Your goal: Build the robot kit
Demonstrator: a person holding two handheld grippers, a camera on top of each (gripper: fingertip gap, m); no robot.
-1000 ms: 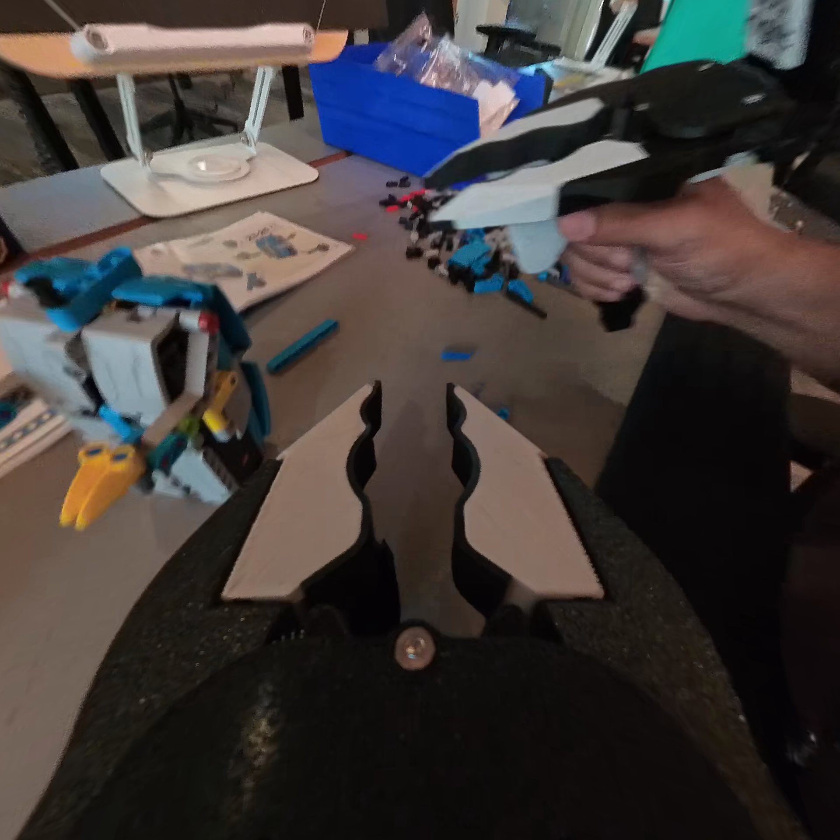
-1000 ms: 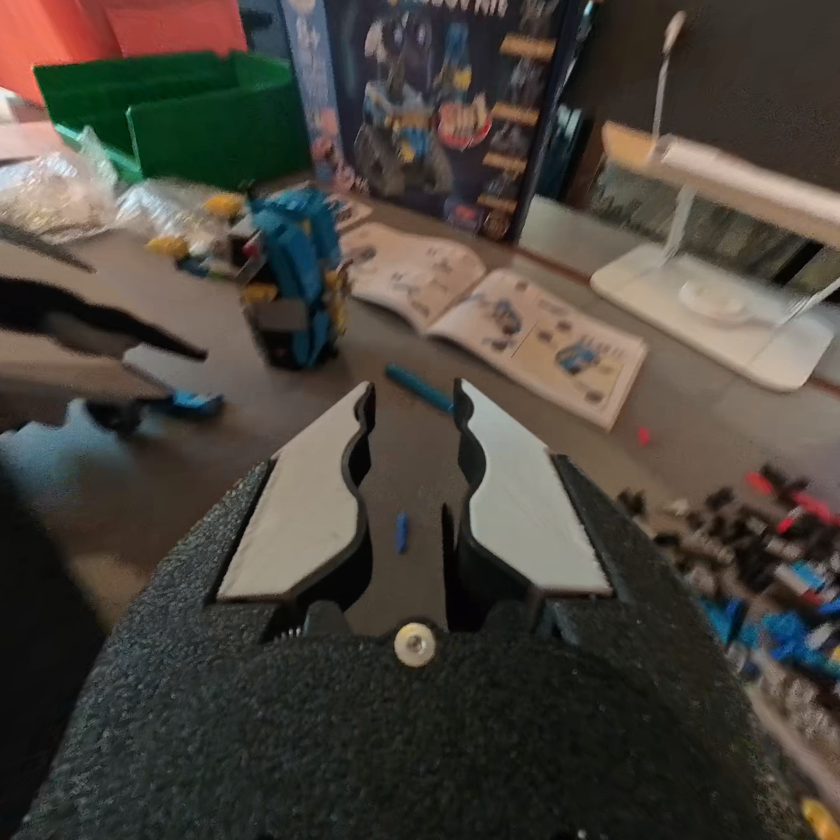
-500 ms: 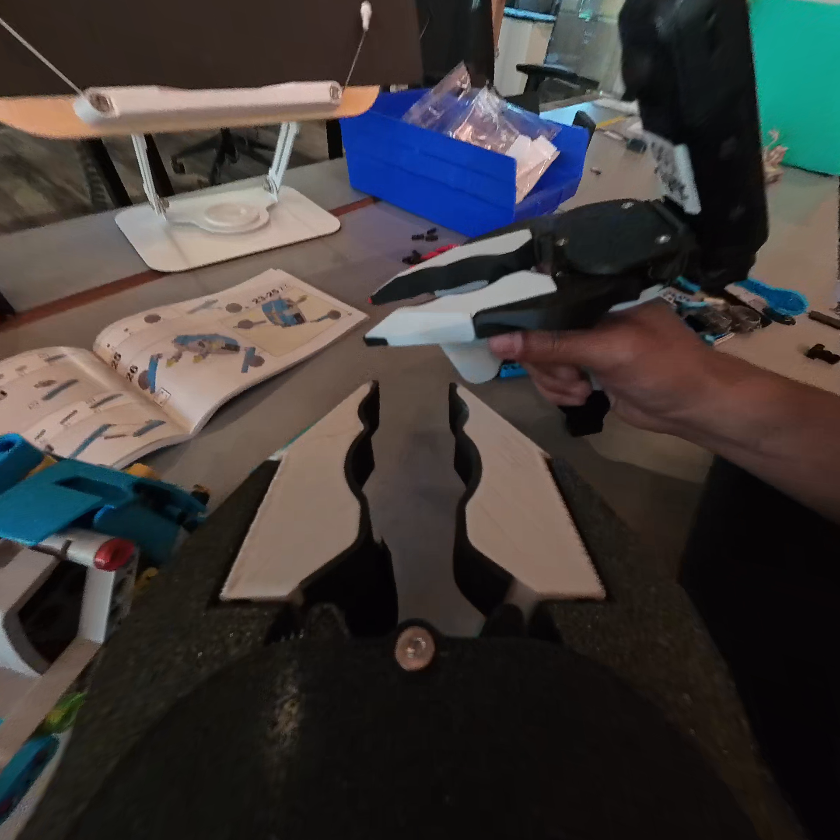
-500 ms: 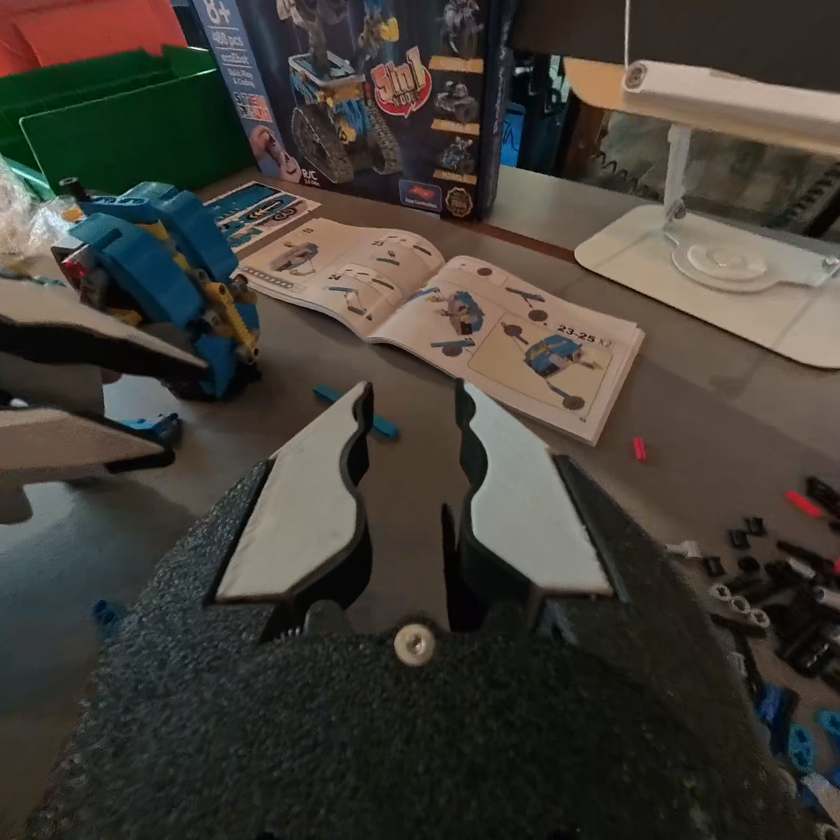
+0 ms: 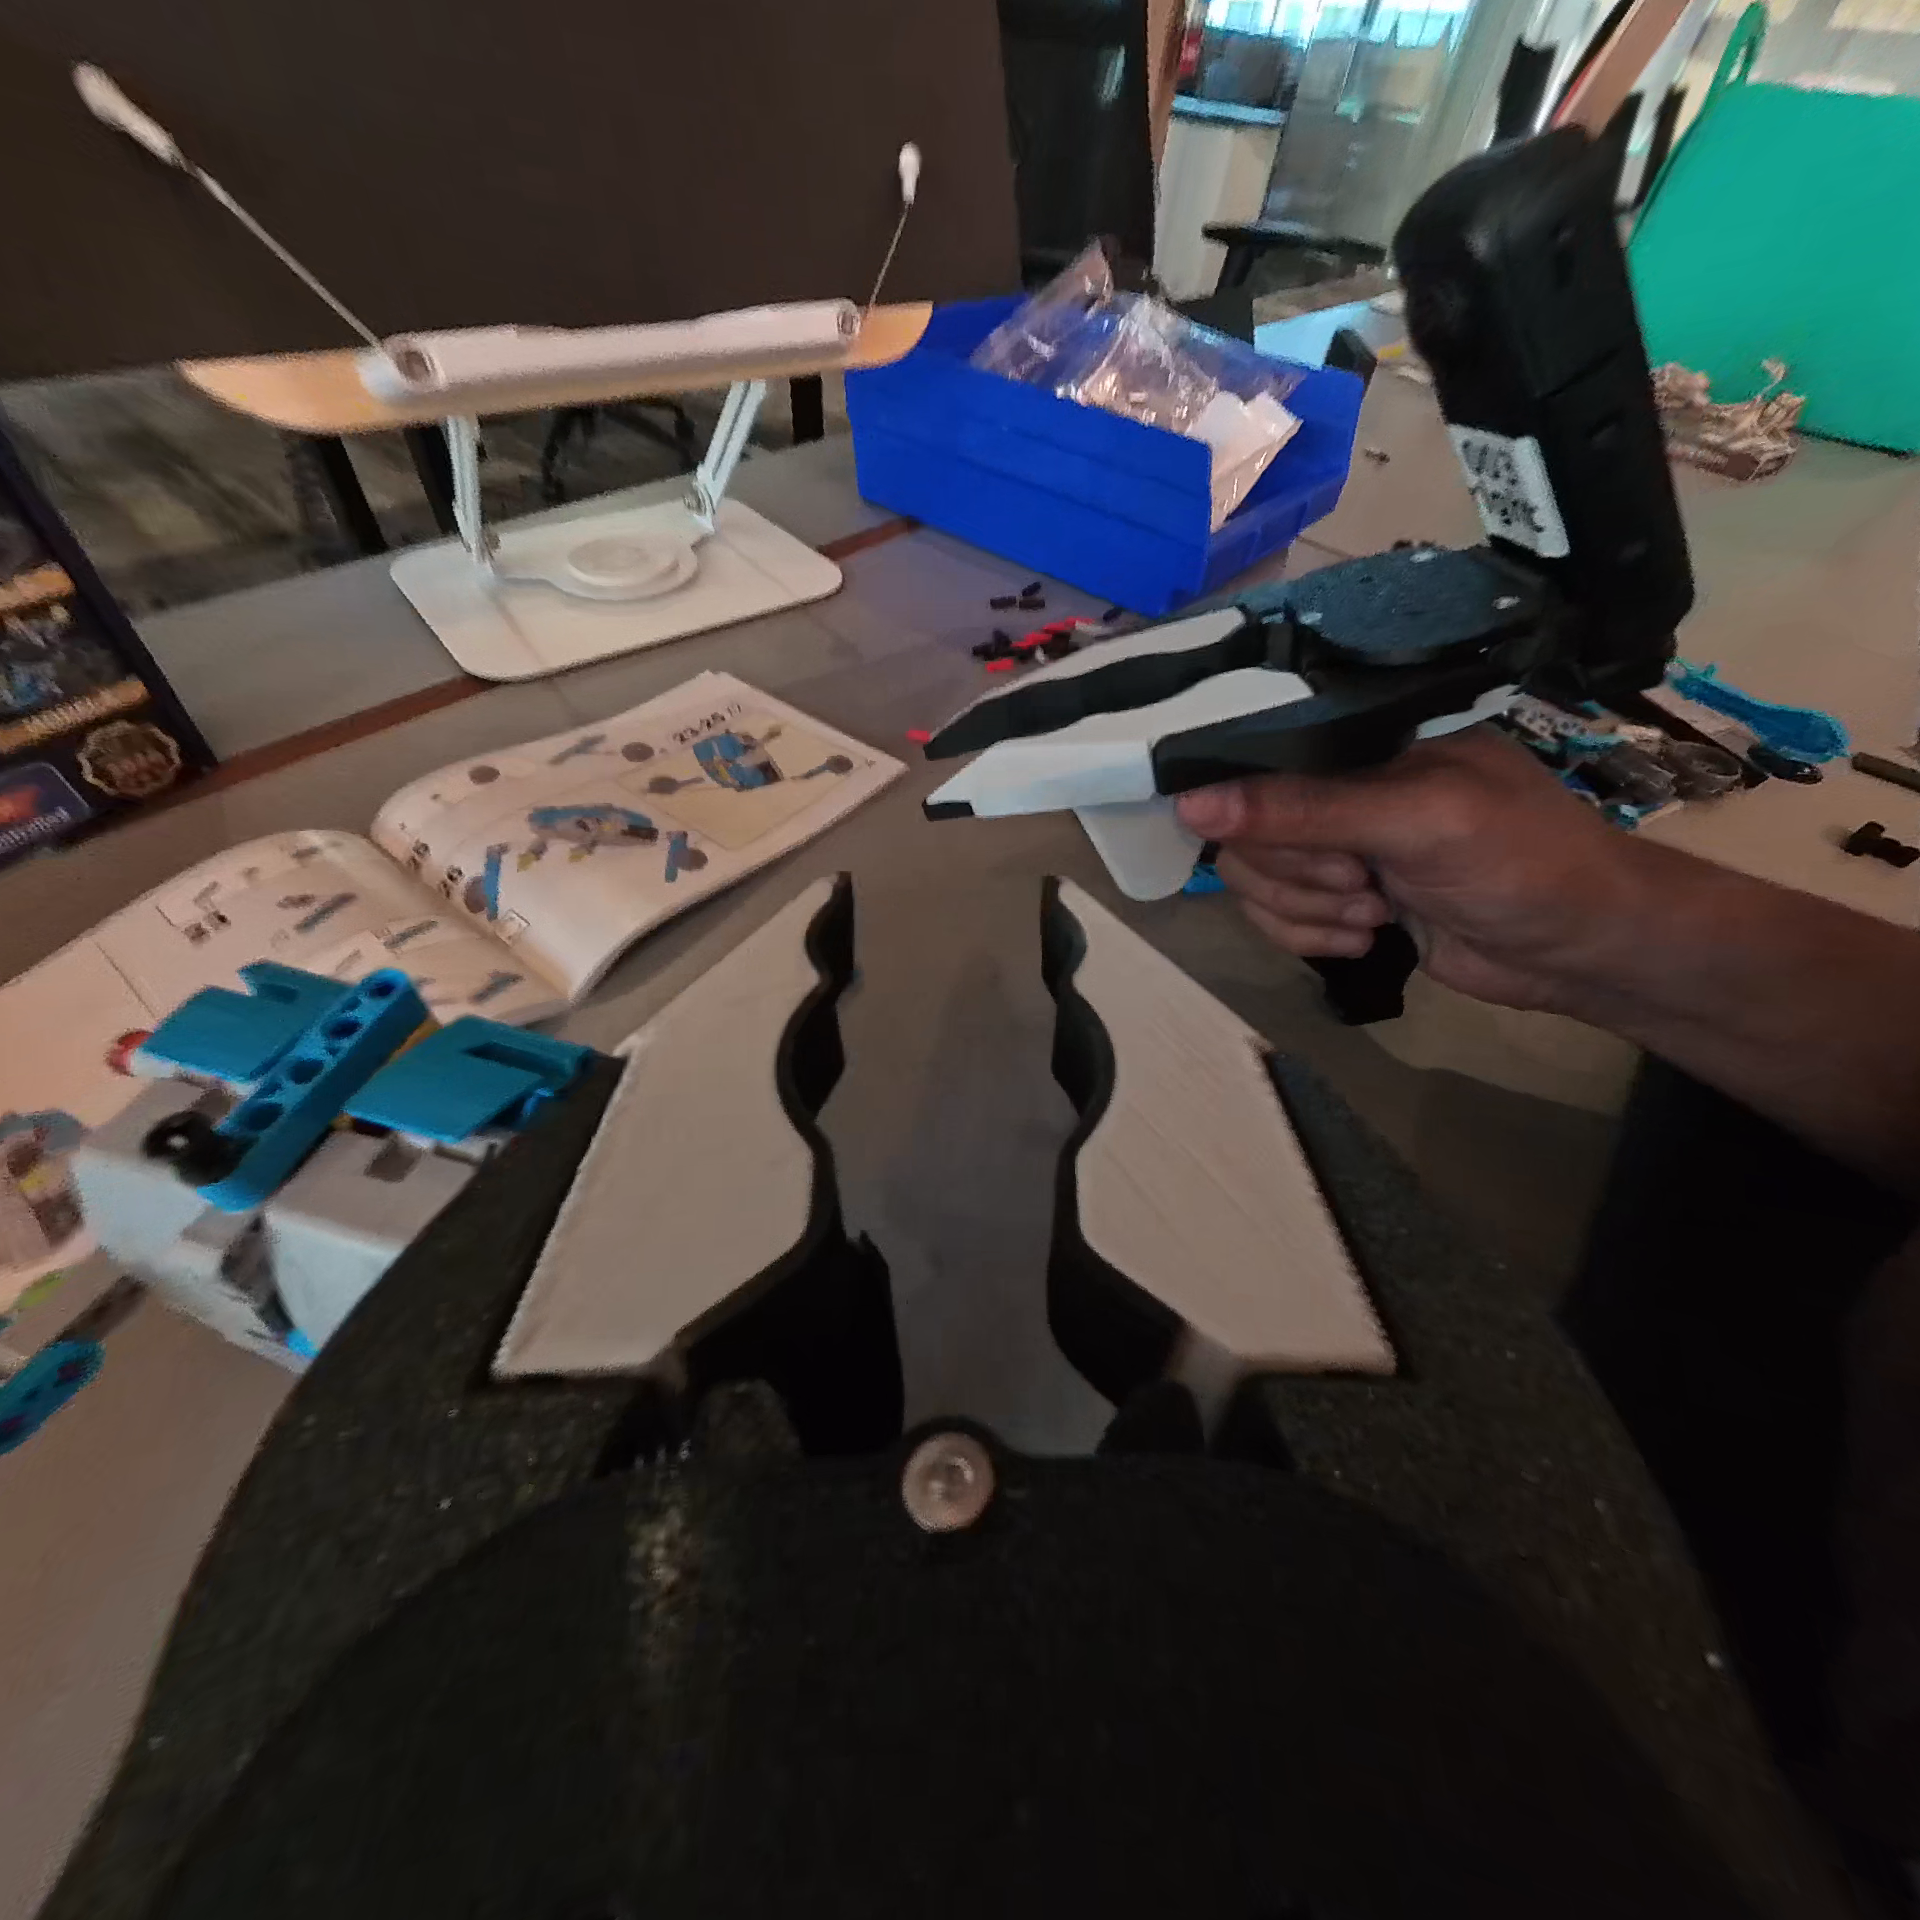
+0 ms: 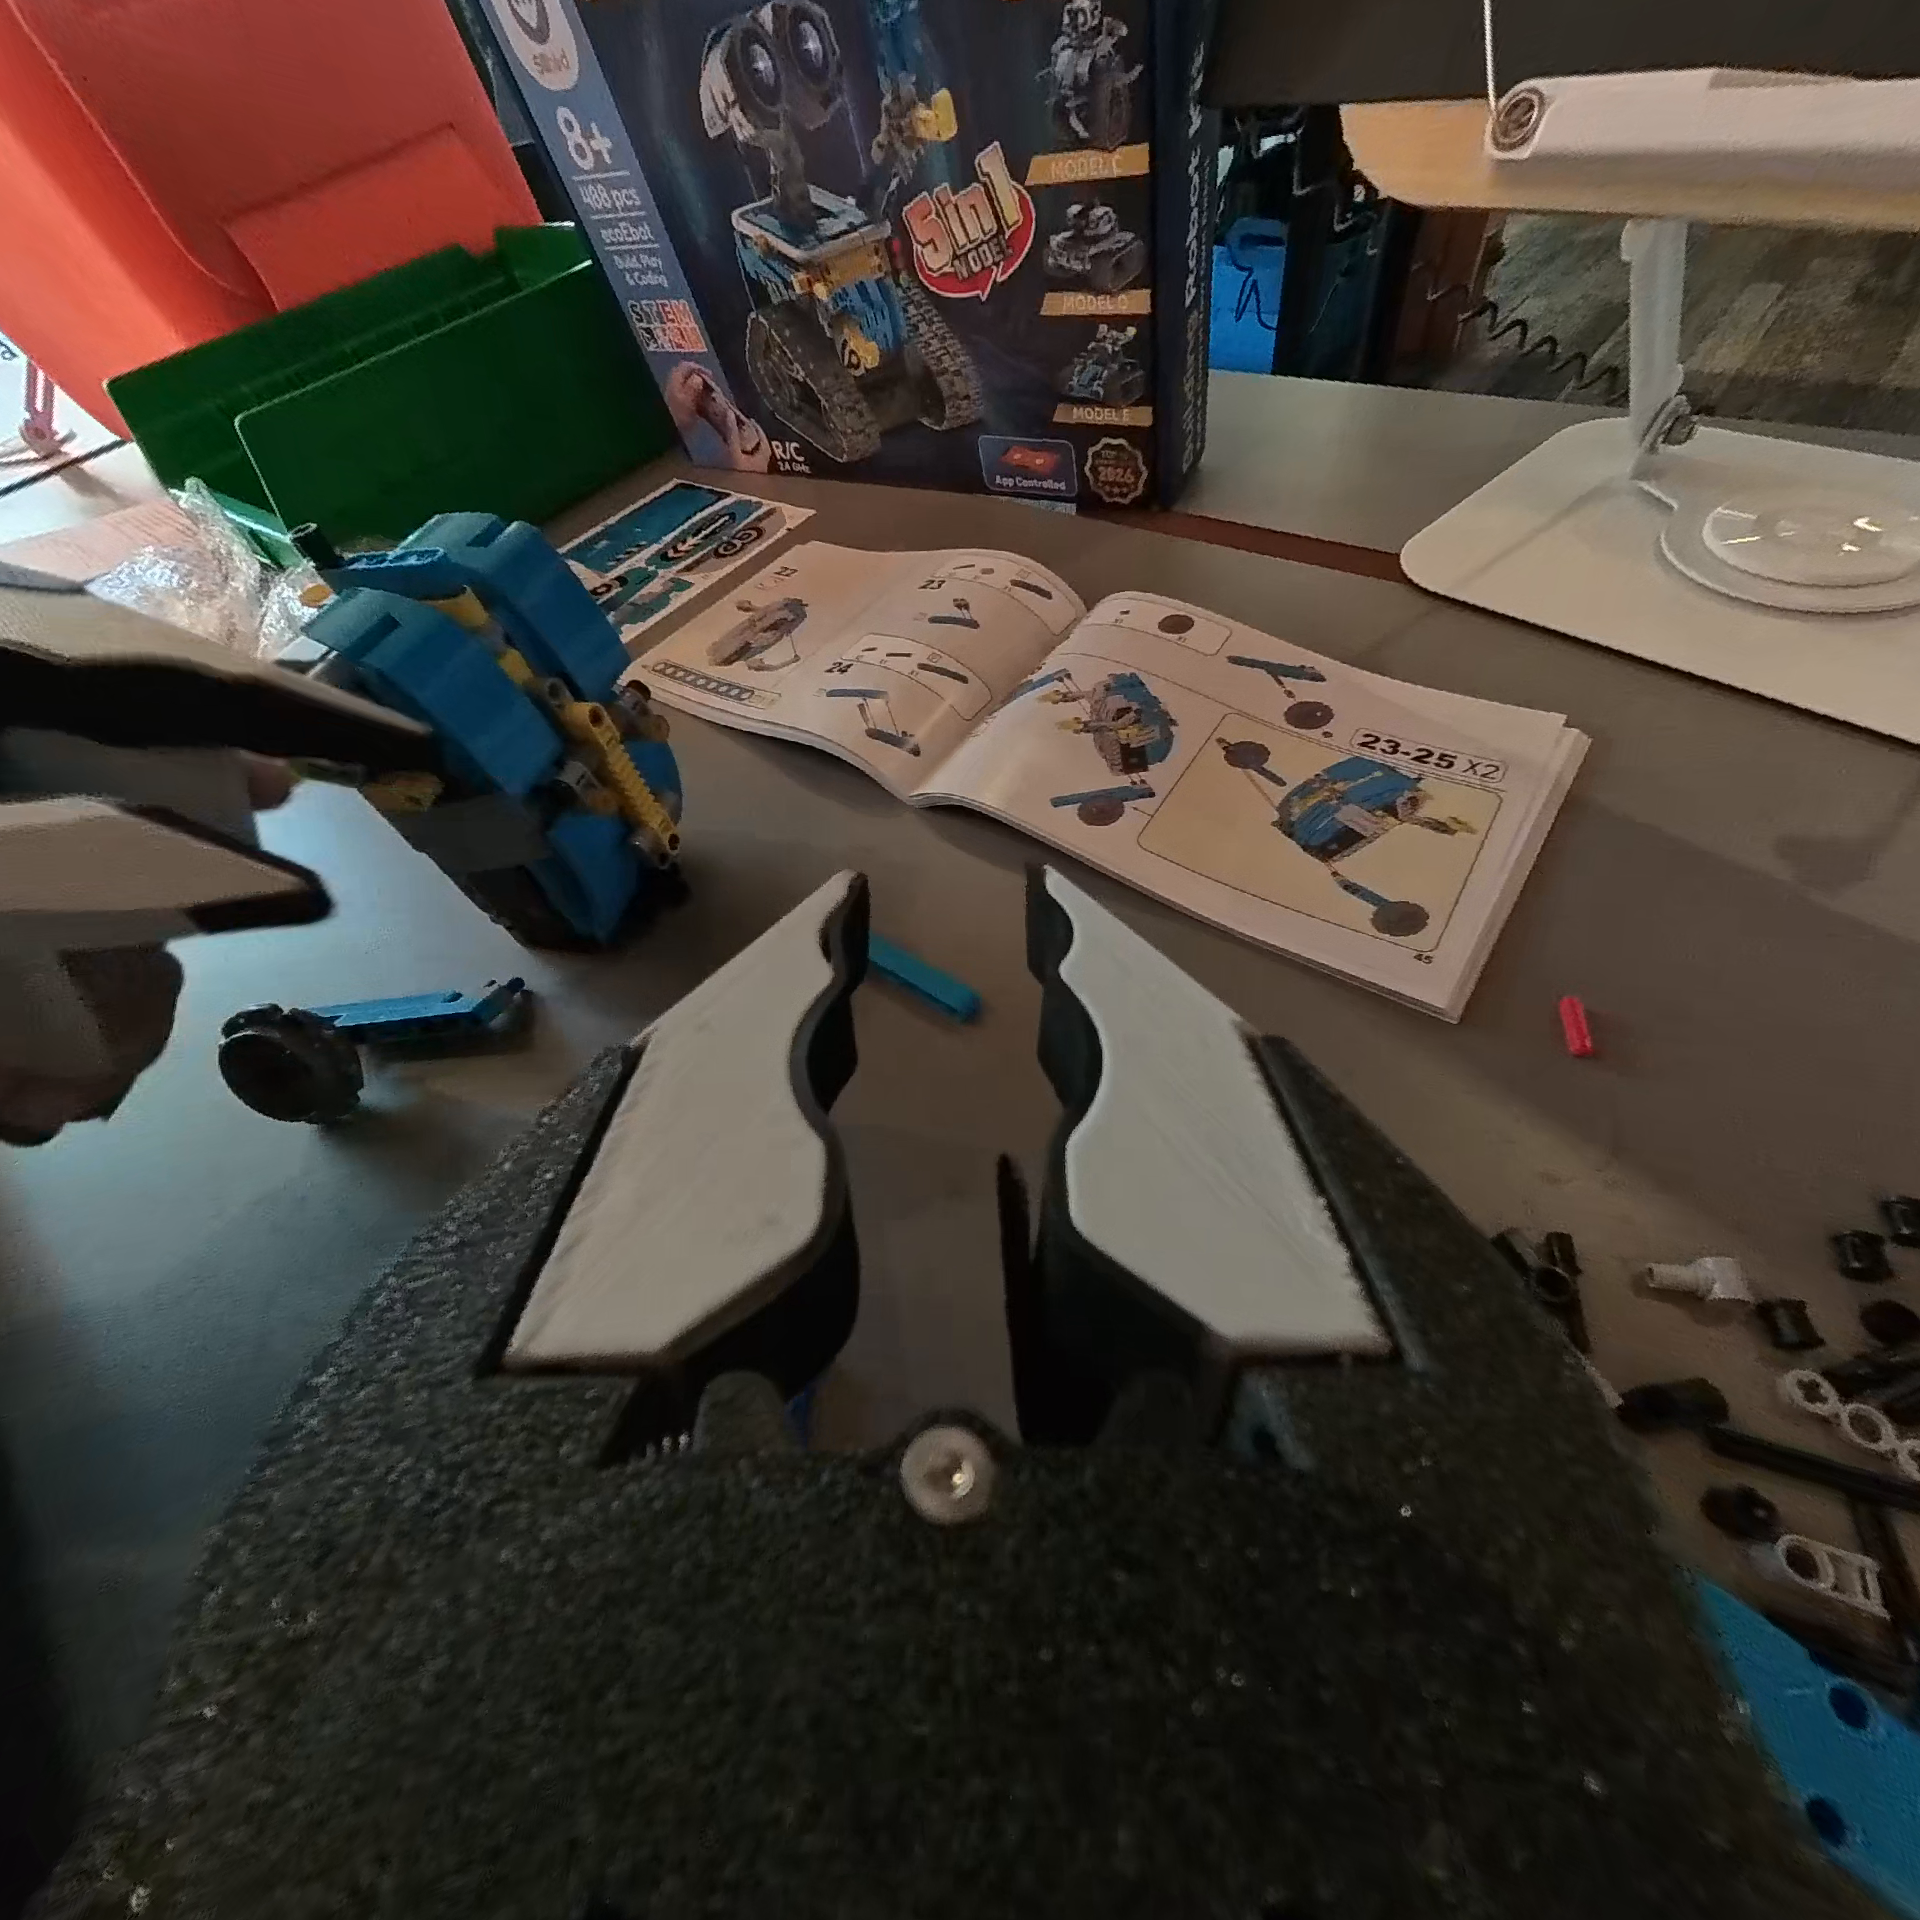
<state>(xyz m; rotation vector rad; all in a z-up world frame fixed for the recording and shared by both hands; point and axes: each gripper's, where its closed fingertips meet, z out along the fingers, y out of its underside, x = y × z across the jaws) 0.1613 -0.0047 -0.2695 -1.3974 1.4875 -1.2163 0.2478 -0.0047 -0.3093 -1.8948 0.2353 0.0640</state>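
Both grippers hanging empty over a half-built brick robot kit

Left gripper is hovering with jaws apart, nothing between them, the blue model just to its left; right gripper is also gaping and empty, a blue beam lying crosswise on the table right off its left fingertip. Open manual is sitting ahead, kit box behind it; there's printing on both, not quoting it
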